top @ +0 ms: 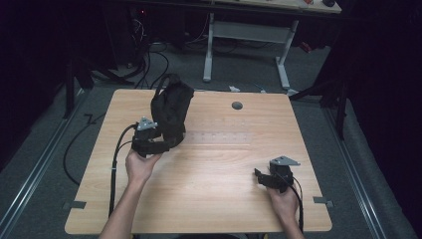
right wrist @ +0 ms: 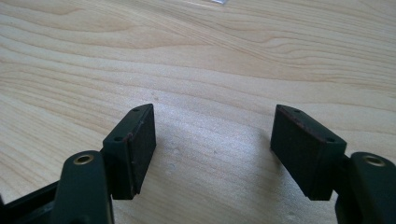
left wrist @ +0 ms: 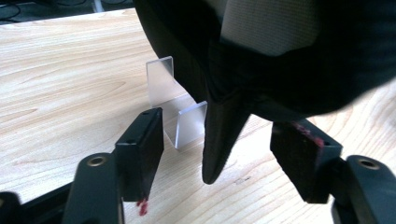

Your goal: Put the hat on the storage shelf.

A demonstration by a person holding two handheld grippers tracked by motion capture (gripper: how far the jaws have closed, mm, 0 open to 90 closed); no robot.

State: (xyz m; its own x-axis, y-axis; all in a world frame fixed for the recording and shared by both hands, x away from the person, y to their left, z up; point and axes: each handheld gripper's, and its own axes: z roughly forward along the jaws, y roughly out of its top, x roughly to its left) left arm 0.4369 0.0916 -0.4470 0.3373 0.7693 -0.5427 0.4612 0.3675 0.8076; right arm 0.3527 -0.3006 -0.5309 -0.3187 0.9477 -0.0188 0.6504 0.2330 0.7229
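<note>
The black bag (top: 170, 112) is standing upright on the desk (top: 214, 169) near its far left corner, with the left gripper (top: 149, 144) right against its near side, jaws spread wide around a hanging strap tip (left wrist: 219, 144). A clear plastic stand (left wrist: 177, 109) is sitting just behind that tip. The right gripper (top: 261, 175) is resting well apart from the bag, jaws wide and gripping nothing.

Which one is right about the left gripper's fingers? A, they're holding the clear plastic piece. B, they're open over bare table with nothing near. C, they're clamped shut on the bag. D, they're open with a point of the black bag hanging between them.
D: in the left gripper view the left gripper has its fingers spread, and a tip of the bag hangs in the gap, touching neither.
</note>
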